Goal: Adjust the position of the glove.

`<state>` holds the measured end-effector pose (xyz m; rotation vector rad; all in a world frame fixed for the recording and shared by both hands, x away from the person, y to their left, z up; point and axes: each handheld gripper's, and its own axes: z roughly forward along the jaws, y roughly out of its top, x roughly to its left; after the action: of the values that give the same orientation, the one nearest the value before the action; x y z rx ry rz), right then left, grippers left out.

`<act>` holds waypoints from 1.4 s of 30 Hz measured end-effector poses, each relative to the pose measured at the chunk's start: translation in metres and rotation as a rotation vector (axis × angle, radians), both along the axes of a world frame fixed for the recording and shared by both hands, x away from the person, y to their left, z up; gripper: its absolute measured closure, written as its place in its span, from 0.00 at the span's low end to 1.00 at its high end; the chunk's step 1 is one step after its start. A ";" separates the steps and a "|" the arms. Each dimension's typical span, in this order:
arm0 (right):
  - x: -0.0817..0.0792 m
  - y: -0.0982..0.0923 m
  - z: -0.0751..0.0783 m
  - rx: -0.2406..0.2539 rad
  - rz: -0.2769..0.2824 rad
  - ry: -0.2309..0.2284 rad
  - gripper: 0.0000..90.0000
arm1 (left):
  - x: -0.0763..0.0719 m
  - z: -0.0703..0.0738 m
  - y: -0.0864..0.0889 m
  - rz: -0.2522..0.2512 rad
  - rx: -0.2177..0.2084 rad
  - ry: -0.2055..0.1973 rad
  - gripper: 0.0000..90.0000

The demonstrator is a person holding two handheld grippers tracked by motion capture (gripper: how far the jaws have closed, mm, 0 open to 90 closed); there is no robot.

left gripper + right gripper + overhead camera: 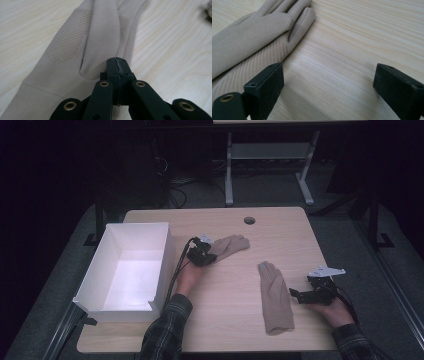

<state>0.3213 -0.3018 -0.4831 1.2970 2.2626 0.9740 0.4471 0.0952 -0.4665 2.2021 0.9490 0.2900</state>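
Observation:
Two beige gloves lie on the wooden table (pixel 225 325). The far glove (pixel 232 243) (pixel 72 50) lies near the table's middle, its fingers pointing right. My left gripper (pixel 205 252) (pixel 117 63) sits at its cuff end, jaws together and pinching a raised fold of the fabric. The near glove (pixel 275 300) (pixel 249 37) lies flat at the front right, fingers pointing away from me. My right gripper (pixel 299 295) (pixel 329 75) rests low just right of it, jaws wide apart over bare wood with nothing between them.
A white open box (pixel 95 280) stands at the table's left side, close to my left forearm. A round cable hole (pixel 249 220) sits near the far edge. Table legs and cables lie on the dark floor beyond.

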 end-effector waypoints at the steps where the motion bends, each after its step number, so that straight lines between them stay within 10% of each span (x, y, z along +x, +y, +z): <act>1: 0.000 0.000 0.000 0.000 0.000 0.000 0.10 | 0.000 0.000 0.000 0.000 0.000 0.000 1.00; 23: 0.000 0.000 0.000 0.000 0.000 0.000 0.10 | -0.050 0.000 -0.038 -0.157 -0.055 0.050 1.00; 33: 0.000 0.000 0.000 -0.001 -0.001 -0.001 0.10 | -0.042 0.019 -0.010 -0.061 -0.034 -0.008 1.00; 42: 0.000 0.000 0.000 0.000 0.000 0.001 0.10 | -0.039 0.003 0.002 -0.031 0.003 0.040 1.00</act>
<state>0.3213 -0.3018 -0.4831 1.2979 2.2628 0.9738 0.4086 0.0969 -0.4632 2.2306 0.9361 0.2342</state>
